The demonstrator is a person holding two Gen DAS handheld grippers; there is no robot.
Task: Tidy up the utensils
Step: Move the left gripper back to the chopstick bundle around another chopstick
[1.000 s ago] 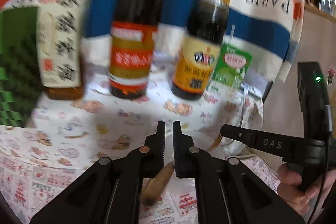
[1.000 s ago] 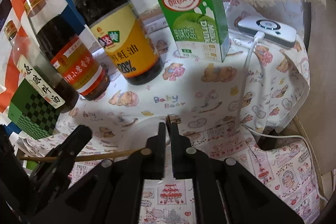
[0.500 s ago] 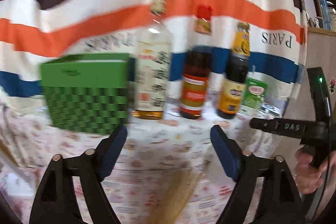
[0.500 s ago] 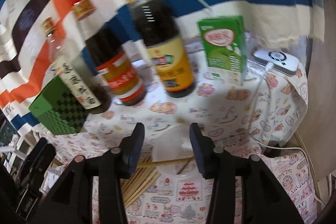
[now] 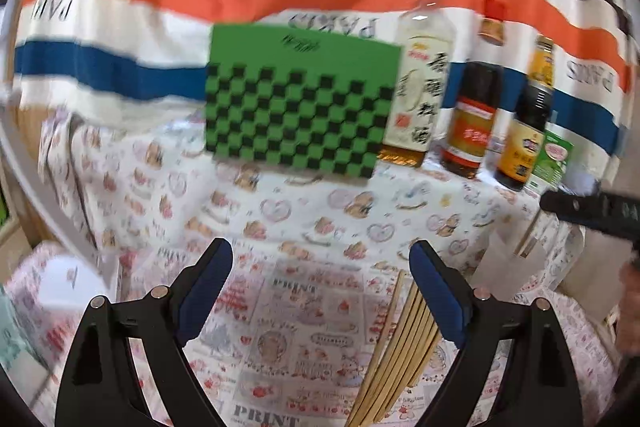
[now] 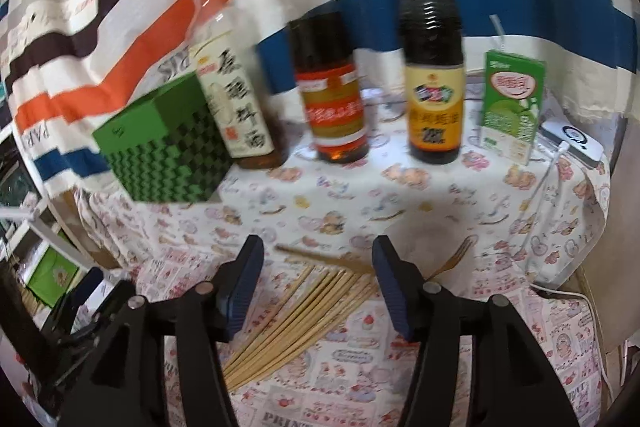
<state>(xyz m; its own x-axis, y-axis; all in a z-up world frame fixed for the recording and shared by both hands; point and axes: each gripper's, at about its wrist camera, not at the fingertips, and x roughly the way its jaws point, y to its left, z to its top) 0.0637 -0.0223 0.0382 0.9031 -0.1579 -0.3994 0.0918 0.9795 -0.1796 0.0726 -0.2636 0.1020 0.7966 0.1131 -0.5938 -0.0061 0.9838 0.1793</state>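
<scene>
Chopsticks (image 6: 304,311) lie bundled on the worktop (image 6: 400,195), near side, long axis running near-left to far-right. Right tool (image 6: 318,283) spread wide and empty, bundle directly between its fingers, so it's nearer. Left tool (image 5: 320,287) also wide, empty, bundle off right.

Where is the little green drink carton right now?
In the right wrist view, the green carton stands at the right end of the bottle row, between the yellow-label bottle and a white device.
</scene>
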